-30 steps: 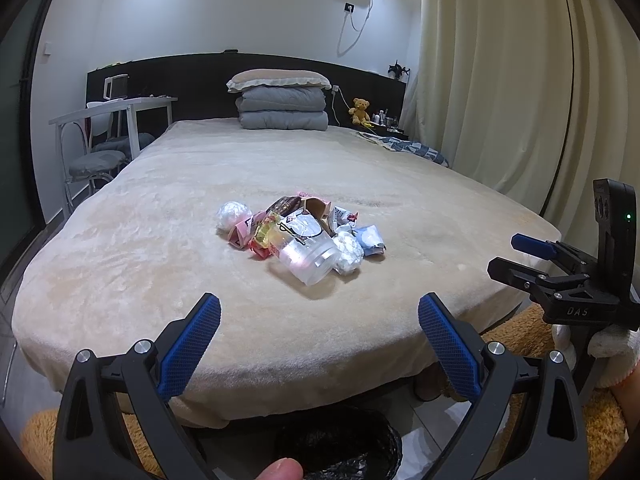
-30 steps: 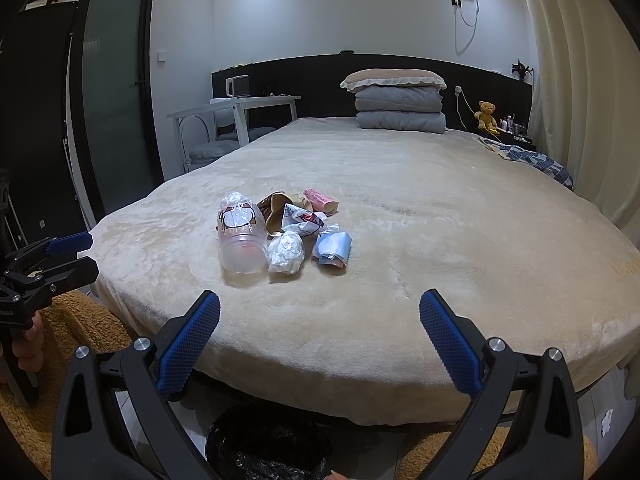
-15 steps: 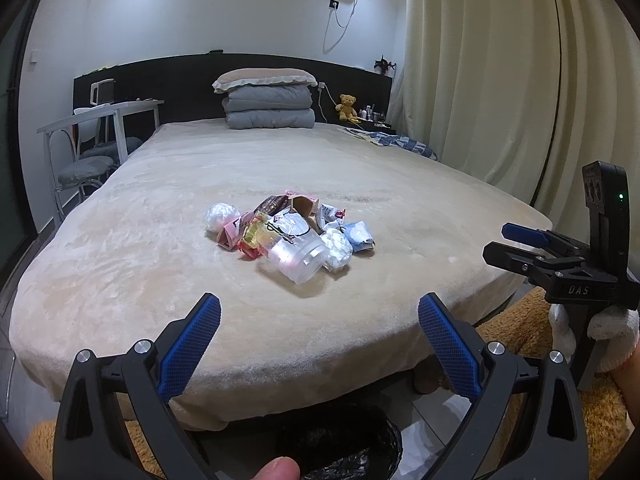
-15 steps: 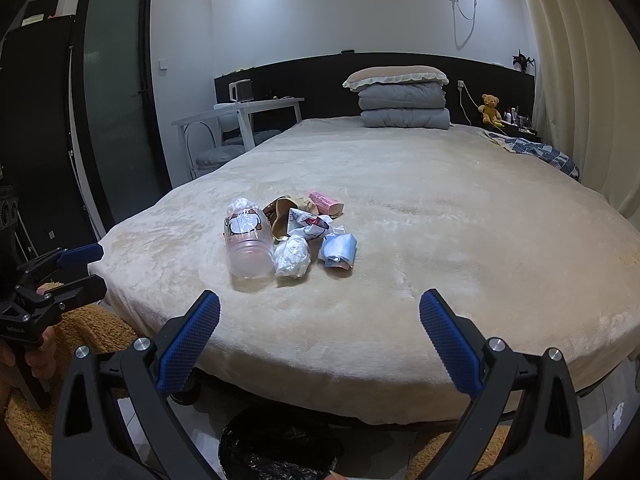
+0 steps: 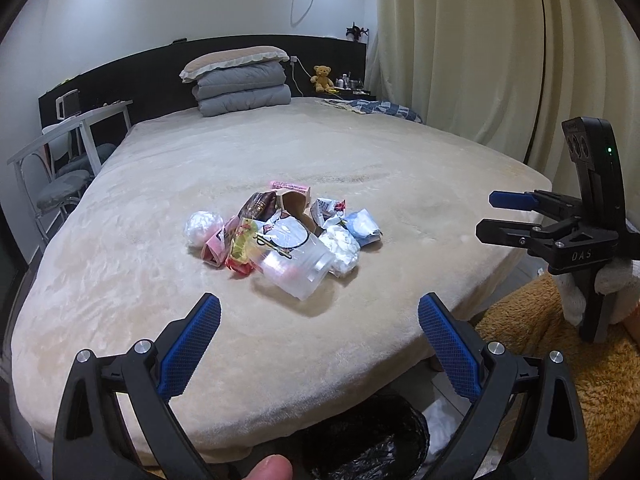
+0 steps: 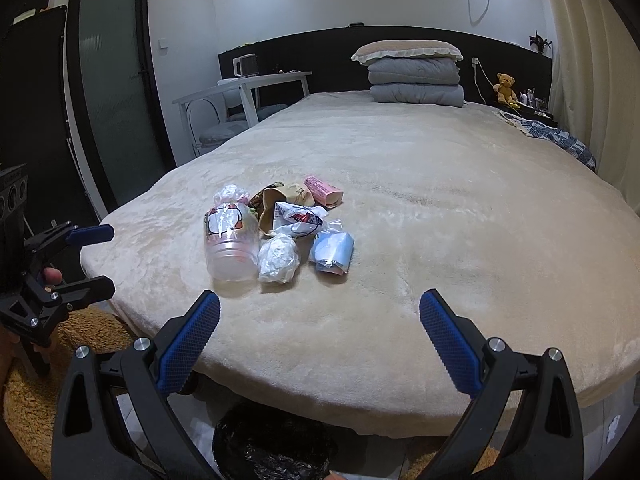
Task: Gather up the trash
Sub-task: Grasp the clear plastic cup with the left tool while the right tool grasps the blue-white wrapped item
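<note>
A heap of trash lies on the beige bed (image 5: 360, 152): a clear plastic cup (image 5: 294, 266) on its side, a crumpled white bag (image 5: 342, 246), a blue packet (image 5: 362, 224), a white ball (image 5: 202, 228), red and yellow wrappers (image 5: 238, 246). The right wrist view shows the cup (image 6: 232, 240), the white bag (image 6: 278, 258), the blue packet (image 6: 332, 250) and a pink packet (image 6: 322, 190). My left gripper (image 5: 318, 330) is open and empty, short of the heap. My right gripper (image 6: 318, 328) is open and empty; it also shows at the right (image 5: 490, 216).
A black-lined bin (image 5: 372, 440) stands on the floor under the bed's near edge, also in the right wrist view (image 6: 272, 444). A tan rug (image 5: 560, 360) lies beside it. Folded bedding and a pillow (image 5: 240, 80) sit at the headboard. A white desk with chairs (image 6: 244, 96) stands left.
Both grippers have moved closer to the trash heap, which now looks larger. Both stay open and empty.
</note>
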